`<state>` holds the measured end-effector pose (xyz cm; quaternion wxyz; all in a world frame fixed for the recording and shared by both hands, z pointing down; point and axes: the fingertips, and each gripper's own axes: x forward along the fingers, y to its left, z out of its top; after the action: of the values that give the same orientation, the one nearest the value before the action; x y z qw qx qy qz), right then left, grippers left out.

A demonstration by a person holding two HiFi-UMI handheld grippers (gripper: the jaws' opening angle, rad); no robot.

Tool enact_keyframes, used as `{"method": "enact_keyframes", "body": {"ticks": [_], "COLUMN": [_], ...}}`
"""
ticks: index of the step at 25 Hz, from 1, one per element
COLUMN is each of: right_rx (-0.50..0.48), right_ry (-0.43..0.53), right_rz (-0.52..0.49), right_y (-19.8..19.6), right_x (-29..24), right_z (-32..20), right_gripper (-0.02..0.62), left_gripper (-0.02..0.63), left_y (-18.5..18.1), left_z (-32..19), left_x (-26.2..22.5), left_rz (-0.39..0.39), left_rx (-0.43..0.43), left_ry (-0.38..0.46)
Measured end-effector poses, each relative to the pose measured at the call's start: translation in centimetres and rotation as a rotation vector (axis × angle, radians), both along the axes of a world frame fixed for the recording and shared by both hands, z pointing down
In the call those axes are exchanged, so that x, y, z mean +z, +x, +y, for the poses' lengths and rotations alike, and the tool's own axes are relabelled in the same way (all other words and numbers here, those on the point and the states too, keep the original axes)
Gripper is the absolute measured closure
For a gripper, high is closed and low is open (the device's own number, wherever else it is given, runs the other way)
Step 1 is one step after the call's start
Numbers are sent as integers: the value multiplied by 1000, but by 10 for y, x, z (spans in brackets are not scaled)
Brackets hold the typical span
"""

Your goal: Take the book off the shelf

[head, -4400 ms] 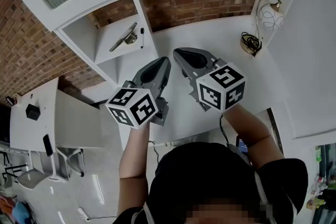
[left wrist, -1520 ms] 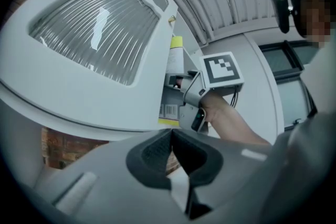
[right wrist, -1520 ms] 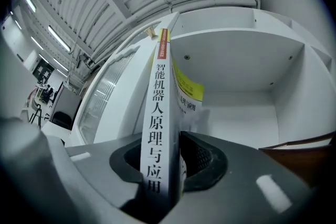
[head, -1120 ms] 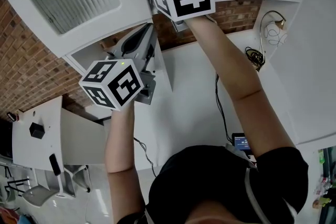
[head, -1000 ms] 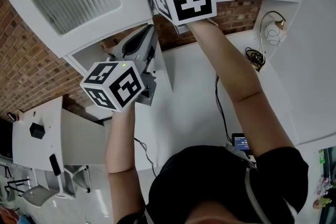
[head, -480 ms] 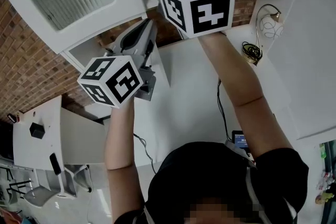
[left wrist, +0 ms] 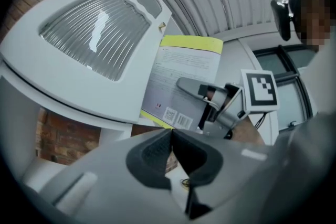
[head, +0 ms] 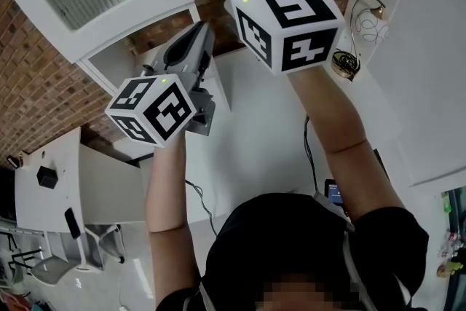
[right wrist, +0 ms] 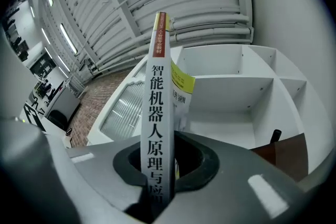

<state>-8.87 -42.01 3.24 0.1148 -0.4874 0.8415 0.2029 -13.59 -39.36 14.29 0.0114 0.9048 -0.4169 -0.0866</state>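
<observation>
Book with pale grey spine and yellow-green cover band point(right wrist: 159, 113), gripped upright between right tool point(right wrist: 160, 164) jaws, before white shelf unit point(right wrist: 231, 86), left tool point(left wrist: 171, 136) closed, empty

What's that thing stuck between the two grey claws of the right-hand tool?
A book, standing spine-on between the jaws of the right gripper, which pinch it from both sides. The right gripper view shows it best.

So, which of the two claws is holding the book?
The right claw: its jaws grip the book with the white spine. The left claw is shut, with nothing between its jaws.
</observation>
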Motion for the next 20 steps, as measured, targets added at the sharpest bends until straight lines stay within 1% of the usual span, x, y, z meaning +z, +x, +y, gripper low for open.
{"method": "enact_keyframes", "body": {"ticks": [6, 13, 17, 20], "right_rx": [2, -8, -11, -11], "right_ry": [30, 63, 73, 81], "right_rz": [-56, -83, -113, -118], "right_y": [12, 20, 25, 26], "right_x": [10, 22, 26, 28], "right_z": [15, 28, 32, 36], "right_gripper": [531, 531, 532, 532], "left_gripper": [601, 601, 601, 601], "left_y": [6, 11, 10, 7], "left_z": [12, 14, 13, 13], "left_x": [4, 14, 20, 24], "left_rz": [25, 20, 12, 11], "left_rx": [10, 6, -3, -9], "left_ry": [11, 7, -8, -20]}}
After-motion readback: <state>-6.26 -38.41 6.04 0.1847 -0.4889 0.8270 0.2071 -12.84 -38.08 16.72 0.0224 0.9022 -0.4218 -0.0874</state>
